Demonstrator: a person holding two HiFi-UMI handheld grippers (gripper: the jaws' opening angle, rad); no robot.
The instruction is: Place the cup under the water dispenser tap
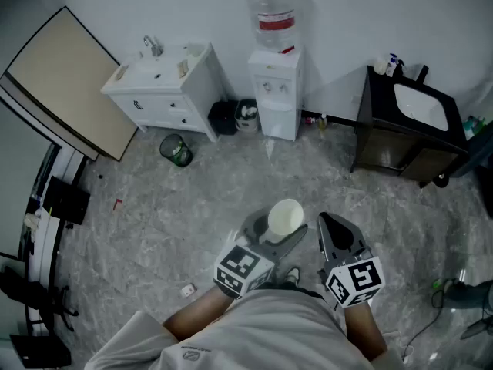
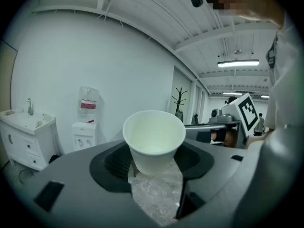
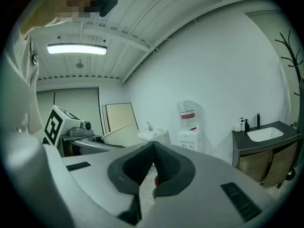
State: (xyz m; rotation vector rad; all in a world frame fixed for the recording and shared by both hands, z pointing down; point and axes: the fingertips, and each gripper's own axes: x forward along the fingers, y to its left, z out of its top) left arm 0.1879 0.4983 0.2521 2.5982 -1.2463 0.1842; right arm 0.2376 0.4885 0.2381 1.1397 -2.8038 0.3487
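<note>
Cup point(image 2: 154, 137) clamped in left gripper point(image 2: 155, 163) fingers | right gripper point(image 3: 153, 151) fingers together

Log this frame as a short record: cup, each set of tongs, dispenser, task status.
cup: white paper, upright, looks empty inside
left tongs: closed on the cup's sides
right tongs: shut, nothing between them
water dispenser: well ahead, apart from the cup
task status: cup carried, not yet under the dispenser
</note>
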